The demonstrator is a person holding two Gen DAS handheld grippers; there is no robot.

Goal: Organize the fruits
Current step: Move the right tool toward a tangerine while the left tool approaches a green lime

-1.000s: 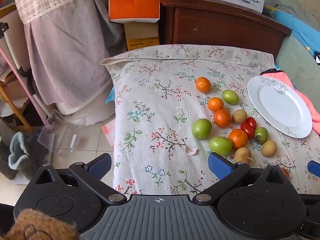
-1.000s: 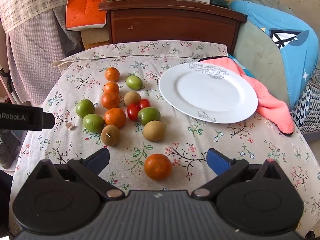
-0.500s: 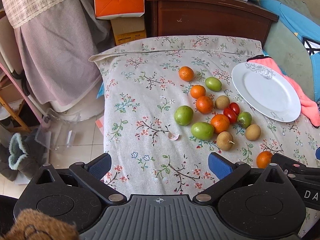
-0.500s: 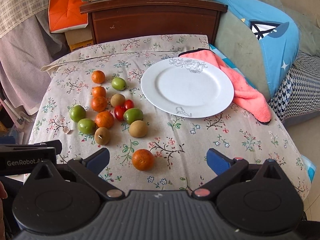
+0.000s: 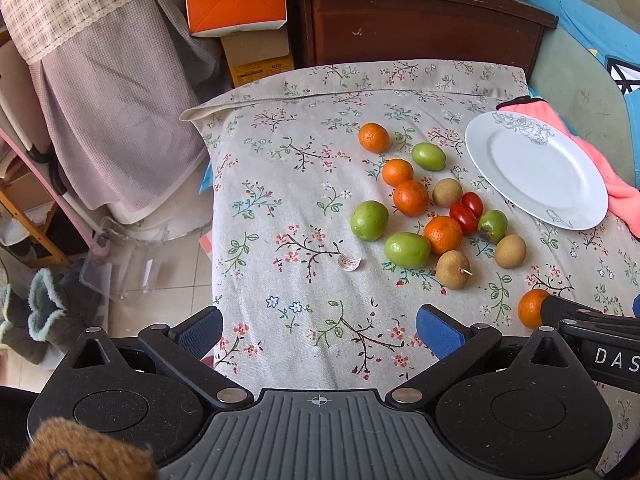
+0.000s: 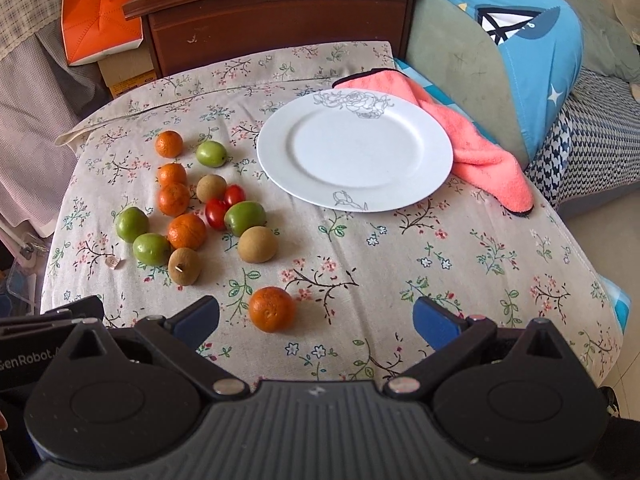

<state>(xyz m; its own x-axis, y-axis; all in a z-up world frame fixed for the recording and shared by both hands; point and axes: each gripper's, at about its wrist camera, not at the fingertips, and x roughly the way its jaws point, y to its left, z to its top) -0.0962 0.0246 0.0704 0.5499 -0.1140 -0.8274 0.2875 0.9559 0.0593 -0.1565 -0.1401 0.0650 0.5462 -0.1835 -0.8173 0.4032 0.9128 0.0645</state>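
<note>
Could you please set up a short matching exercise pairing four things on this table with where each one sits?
Things:
1. white plate
2. pink cloth
3. lone orange
4. paper sticker

Places:
A. nearest the right gripper
B. partly under the plate's far right edge
C. left of the fruit cluster
D. right of the fruit cluster, empty

Pairs: 1-D, 2-B, 3-A, 4-C

near edge: lone orange (image 6: 272,309) sits between the right gripper's (image 6: 316,316) spread fingers | left: fruit cluster (image 6: 192,208) packed tight, gaps look too narrow | centre cloth (image 6: 400,264) open | white plate (image 6: 355,148) bare
</note>
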